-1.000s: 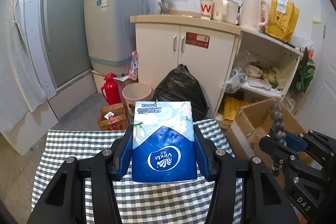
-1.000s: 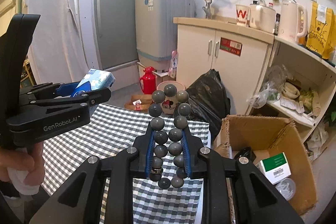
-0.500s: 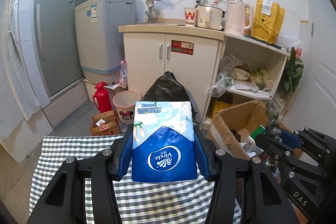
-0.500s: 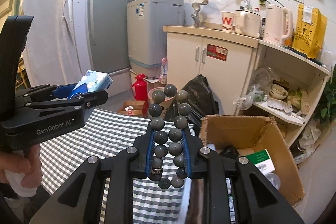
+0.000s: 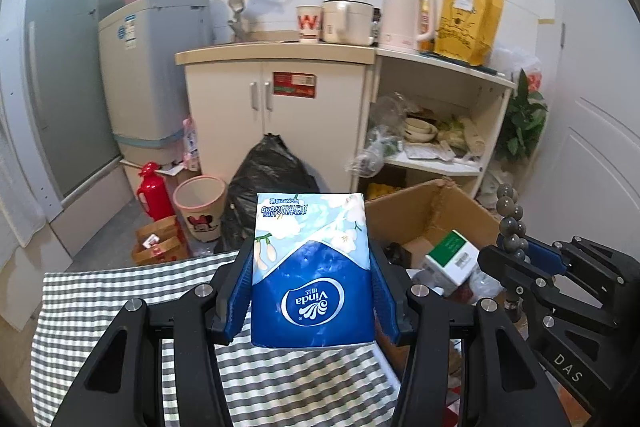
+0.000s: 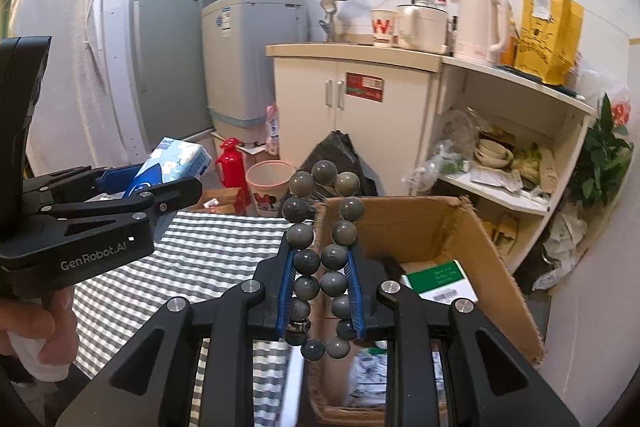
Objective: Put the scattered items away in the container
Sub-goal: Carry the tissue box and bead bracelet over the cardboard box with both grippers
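My left gripper is shut on a blue and white Vinda tissue pack, held above the right end of the checked tablecloth. From the right wrist view the same tissue pack sticks out of the left gripper at the left. My right gripper is shut on a grey bead bracelet, which hangs over the near left corner of the open cardboard box. The box holds a green and white carton and other items.
The box stands on the floor just right of the table. Behind are a black rubbish bag, a pink bin, a red flask, a white cabinet and open shelves. A hand grips the left gripper's handle.
Both grippers have moved right, toward the cardboard box, each still holding its item. The bracelet has gone from over the cloth to over the box's near corner.
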Action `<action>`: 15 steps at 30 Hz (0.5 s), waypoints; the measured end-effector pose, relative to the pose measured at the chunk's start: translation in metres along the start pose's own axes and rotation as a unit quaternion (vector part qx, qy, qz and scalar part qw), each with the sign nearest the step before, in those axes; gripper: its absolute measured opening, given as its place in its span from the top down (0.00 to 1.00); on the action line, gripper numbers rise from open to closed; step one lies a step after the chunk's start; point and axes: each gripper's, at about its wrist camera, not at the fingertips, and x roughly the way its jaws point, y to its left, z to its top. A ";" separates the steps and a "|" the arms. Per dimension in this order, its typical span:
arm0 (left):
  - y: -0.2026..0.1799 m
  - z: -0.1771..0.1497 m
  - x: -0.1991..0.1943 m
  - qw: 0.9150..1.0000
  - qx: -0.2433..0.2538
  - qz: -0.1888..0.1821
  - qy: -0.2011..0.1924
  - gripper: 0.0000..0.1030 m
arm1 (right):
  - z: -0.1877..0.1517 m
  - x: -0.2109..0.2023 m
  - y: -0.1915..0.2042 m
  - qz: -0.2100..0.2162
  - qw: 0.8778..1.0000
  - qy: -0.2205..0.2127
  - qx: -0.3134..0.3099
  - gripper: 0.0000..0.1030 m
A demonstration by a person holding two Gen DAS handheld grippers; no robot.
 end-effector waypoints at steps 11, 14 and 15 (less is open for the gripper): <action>-0.047 0.004 0.030 0.999 0.023 -0.037 0.014 0.48 | -0.017 0.010 -0.051 -0.031 0.999 0.026 0.031 0.78; -0.060 0.004 0.040 0.998 0.031 -0.045 0.020 0.48 | -0.020 0.013 -0.061 -0.036 0.998 0.031 0.036 0.78; -0.063 0.005 0.044 0.998 0.033 -0.047 0.022 0.48 | -0.021 0.014 -0.065 -0.037 0.998 0.033 0.039 0.78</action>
